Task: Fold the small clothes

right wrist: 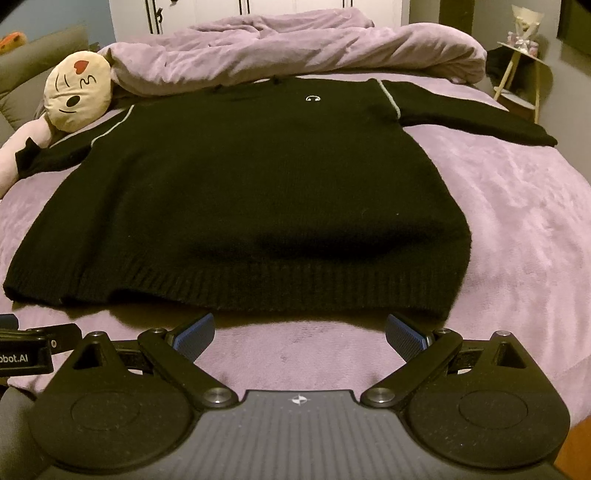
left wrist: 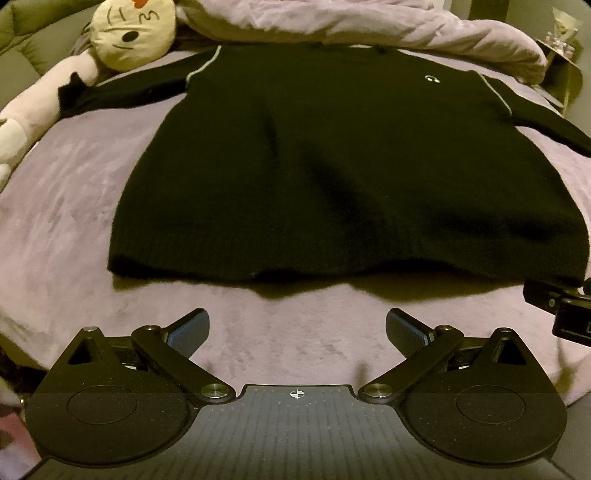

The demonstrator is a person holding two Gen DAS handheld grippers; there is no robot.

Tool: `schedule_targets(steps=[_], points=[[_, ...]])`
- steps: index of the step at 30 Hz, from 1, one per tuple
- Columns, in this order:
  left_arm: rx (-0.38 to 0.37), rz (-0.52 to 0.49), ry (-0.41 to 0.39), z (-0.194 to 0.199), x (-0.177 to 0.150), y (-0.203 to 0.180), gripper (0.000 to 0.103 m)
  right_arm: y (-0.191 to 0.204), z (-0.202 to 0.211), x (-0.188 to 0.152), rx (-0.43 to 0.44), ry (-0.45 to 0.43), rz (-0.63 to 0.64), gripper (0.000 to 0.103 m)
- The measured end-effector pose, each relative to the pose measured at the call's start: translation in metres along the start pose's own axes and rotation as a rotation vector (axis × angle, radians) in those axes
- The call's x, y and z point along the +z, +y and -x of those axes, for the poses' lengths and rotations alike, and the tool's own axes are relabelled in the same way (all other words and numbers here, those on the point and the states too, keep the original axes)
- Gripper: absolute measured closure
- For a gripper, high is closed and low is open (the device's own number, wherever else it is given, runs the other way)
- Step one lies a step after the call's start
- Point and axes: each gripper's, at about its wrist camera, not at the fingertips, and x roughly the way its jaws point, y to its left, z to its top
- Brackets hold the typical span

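A bed [left wrist: 66, 206] covered in a lilac plush blanket fills both views, with a rumpled lilac duvet [right wrist: 295, 48] heaped across its far end. On the blanket lies a black knit sweater [left wrist: 332, 166], spread flat and front up, its ribbed hem toward the cameras and its neck at the duvet; pale piping runs along each shoulder seam and a small white logo [right wrist: 313, 98] sits on the chest. Both sleeves stretch outward. The right wrist view shows the whole of the right-hand sleeve to its cuff, which the left wrist view cuts off at the frame edge. At the far left corner a round cream cushion [left wrist: 135, 33] with a winking face rests on a long pink plush toy [left wrist: 33, 114], and the other sleeve's cuff lies against that toy. Only the right wrist view shows white cupboard doors behind the bed and a small side table [right wrist: 521, 74] at the right.

The left claw [left wrist: 297, 332] hovers over bare blanket just short of the hem, spread wide and holding nothing. The right claw [right wrist: 299, 336] is likewise spread and empty, its fingertips close to the hem's edge. Each view catches part of the other device at its margin.
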Motion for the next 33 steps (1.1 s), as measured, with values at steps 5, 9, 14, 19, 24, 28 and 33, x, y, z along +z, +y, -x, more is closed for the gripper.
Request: schedule_targets(steps=[5,9,14,19,24,28,33], points=[[-0.001,0.021,0.018,-0.002,0.000,0.005,0.000,0.000,-0.001,0.002,0.009,0.003,0.004,0.004],[-0.001,0.018,0.026,-0.003,0.000,0.004,0.000,-0.002,-0.004,0.003,0.014,0.007,-0.007,0.004],[-0.002,0.020,0.036,-0.006,0.002,0.001,0.000,-0.004,-0.007,0.004,0.021,0.012,-0.008,0.004],[-0.003,0.017,0.041,-0.008,0.003,-0.001,0.000,-0.008,-0.010,0.004,0.031,0.018,-0.016,0.004],[-0.005,0.018,0.046,-0.011,0.005,-0.004,0.000,-0.014,-0.013,0.005,0.023,0.028,-0.029,0.004],[-0.009,0.012,0.049,-0.012,0.007,-0.007,0.000,-0.020,-0.014,0.006,0.019,0.028,-0.041,0.004],[-0.003,0.005,0.051,-0.013,0.007,-0.010,0.000,-0.023,-0.016,0.005,0.016,0.031,-0.052,0.004]])
